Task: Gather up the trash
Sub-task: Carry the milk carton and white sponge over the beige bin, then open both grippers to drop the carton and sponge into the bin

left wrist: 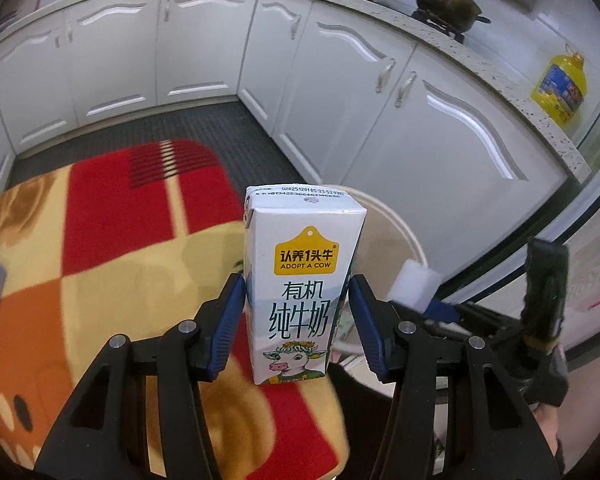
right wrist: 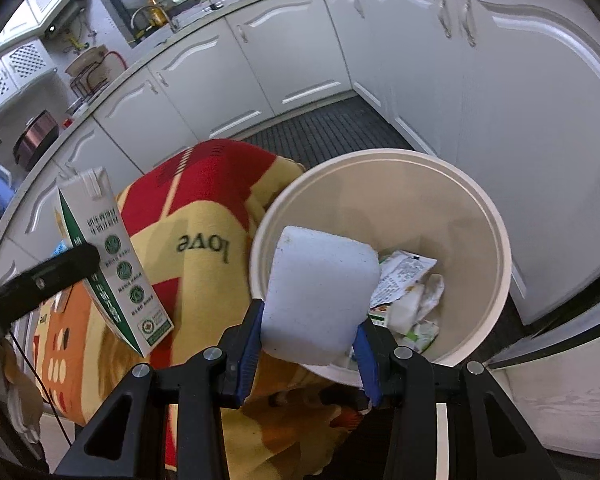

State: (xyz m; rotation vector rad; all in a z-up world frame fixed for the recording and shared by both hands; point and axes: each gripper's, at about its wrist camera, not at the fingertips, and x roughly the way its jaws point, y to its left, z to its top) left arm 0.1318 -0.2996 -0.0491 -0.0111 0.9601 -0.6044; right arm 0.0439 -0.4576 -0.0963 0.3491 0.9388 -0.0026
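Right hand-held gripper (right wrist: 310, 340) clamps a white sponge (right wrist: 320, 296) over the bin (right wrist: 496, 240) rim, nearer than left hand-held gripper (left wrist: 296, 312) holding 1 upright milk carton (left wrist: 300, 280).

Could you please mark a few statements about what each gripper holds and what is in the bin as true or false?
1. The left gripper is clamped on a milk carton. True.
2. The right gripper holds a crushed can. False: it holds a white foam block.
3. The round bin has nothing in it. False: crumpled wrappers lie at its bottom.
4. The foam block hangs at the bin's near rim. True.
5. The milk carton is already inside the bin. False: it is over the patterned cloth, beside the bin.
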